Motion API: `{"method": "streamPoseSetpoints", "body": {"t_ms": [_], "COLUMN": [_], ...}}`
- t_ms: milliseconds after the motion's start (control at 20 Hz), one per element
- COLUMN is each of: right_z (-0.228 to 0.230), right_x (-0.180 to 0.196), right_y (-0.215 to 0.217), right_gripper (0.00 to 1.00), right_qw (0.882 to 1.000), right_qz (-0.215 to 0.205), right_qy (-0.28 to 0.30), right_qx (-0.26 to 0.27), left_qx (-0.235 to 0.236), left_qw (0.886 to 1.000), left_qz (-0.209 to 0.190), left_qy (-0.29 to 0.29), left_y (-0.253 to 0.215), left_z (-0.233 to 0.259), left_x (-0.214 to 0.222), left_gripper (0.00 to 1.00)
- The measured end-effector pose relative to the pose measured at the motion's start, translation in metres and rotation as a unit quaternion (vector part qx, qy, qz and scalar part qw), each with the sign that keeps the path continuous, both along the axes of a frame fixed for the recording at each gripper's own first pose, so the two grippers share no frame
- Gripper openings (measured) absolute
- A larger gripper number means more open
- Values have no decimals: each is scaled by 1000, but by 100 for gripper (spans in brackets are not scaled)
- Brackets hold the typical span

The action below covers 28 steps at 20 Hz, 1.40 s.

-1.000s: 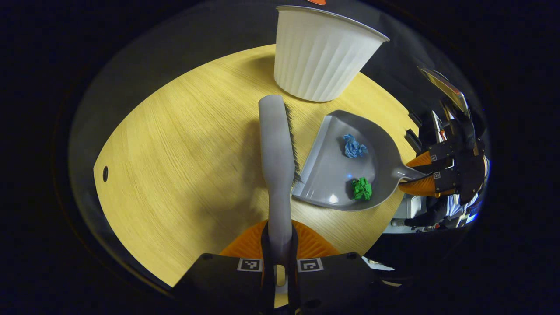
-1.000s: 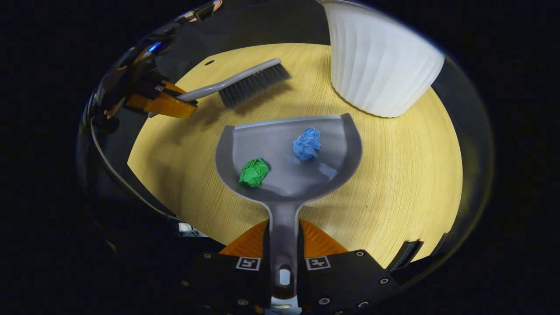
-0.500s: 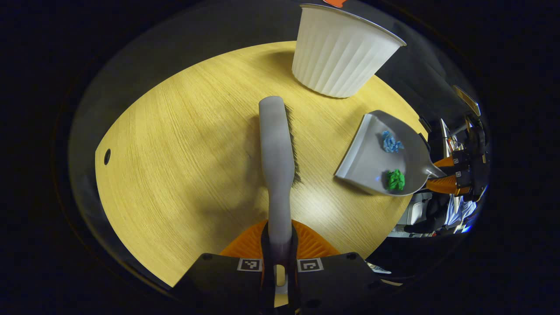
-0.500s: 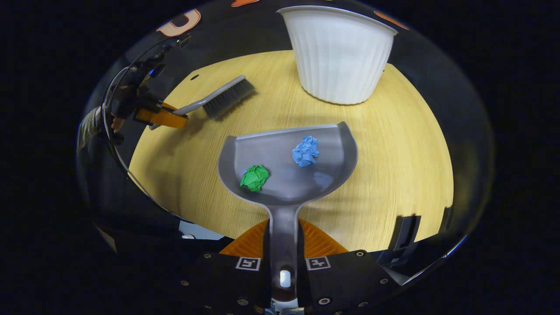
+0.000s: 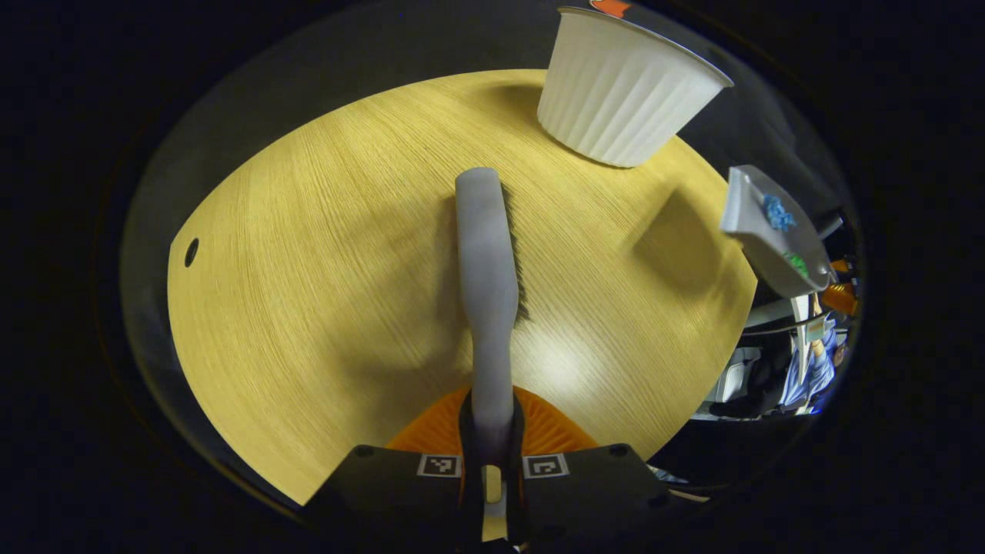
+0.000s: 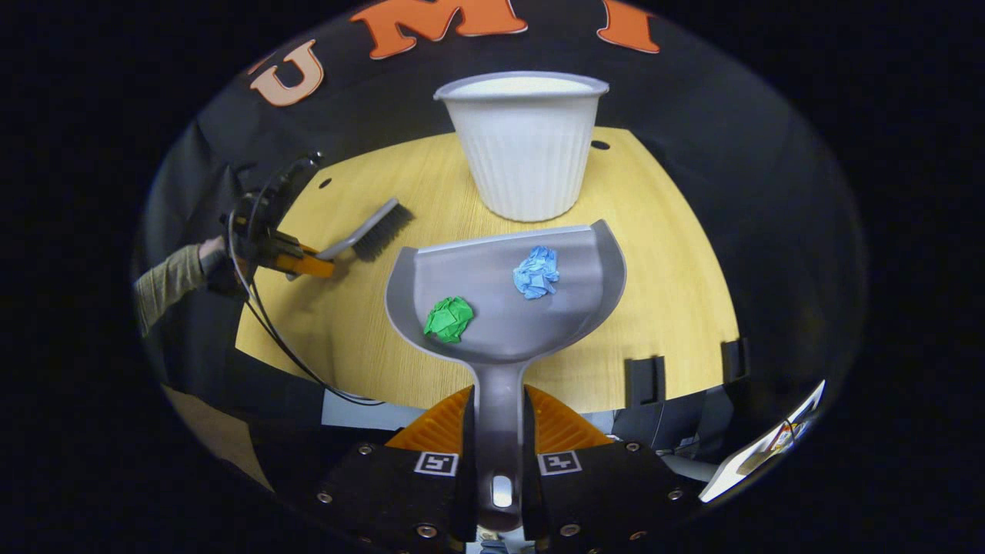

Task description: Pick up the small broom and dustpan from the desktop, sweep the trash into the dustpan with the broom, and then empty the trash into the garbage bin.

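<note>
Both my grippers loaded: broom in the left, dustpan in the right.

My right gripper (image 6: 499, 431) is clamped on the dustpan (image 6: 504, 296) handle, pan held above the near edge of the wooden desktop (image 6: 677, 269), with a green paper ball (image 6: 449, 318) and a blue paper ball (image 6: 536, 271) lying in it. The white garbage bin (image 6: 525, 146) stands just beyond, at the far side. My left gripper (image 5: 492, 431) pinches the broom (image 5: 486, 261) handle, bristles down over the desktop.

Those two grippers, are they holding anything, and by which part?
Yes. The left gripper clamps the broom by its handle; the right gripper clamps the dustpan by its handle, with blue and green paper wads inside.
</note>
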State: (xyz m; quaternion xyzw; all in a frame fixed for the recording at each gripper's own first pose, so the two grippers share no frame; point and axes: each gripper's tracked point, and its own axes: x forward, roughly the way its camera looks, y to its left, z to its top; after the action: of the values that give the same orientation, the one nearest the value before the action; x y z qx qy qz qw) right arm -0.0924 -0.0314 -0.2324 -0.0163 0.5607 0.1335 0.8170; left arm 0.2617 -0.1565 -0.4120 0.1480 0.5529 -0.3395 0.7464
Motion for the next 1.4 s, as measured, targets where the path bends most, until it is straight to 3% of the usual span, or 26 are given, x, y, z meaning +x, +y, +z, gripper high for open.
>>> {"method": "streamPoseSetpoints", "body": {"t_ms": [300, 600, 1100, 1400], "right_z": [79, 121, 134, 132], "right_x": [36, 78, 179, 216], "right_y": [-17, -21, -69, -75], "right_gripper": [23, 23, 23, 23], "right_qw": [999, 998, 996, 990], "right_qz": [-10, -20, -9, 51], "right_qy": [-39, -53, -64, -39], "right_qx": [-5, 14, -56, -122], "left_qx": [-9, -12, -10, -13], "left_qw": [1000, 1000, 1000, 1000], "left_qz": [7, 11, 12, 14], "left_qy": [1, 1, 2, 4], "left_y": [-4, -4, -6, -9], "left_z": [-7, -7, -5, -5], "left_x": [-2, -3, 0, 0], "left_gripper": [14, 14, 14, 14]}}
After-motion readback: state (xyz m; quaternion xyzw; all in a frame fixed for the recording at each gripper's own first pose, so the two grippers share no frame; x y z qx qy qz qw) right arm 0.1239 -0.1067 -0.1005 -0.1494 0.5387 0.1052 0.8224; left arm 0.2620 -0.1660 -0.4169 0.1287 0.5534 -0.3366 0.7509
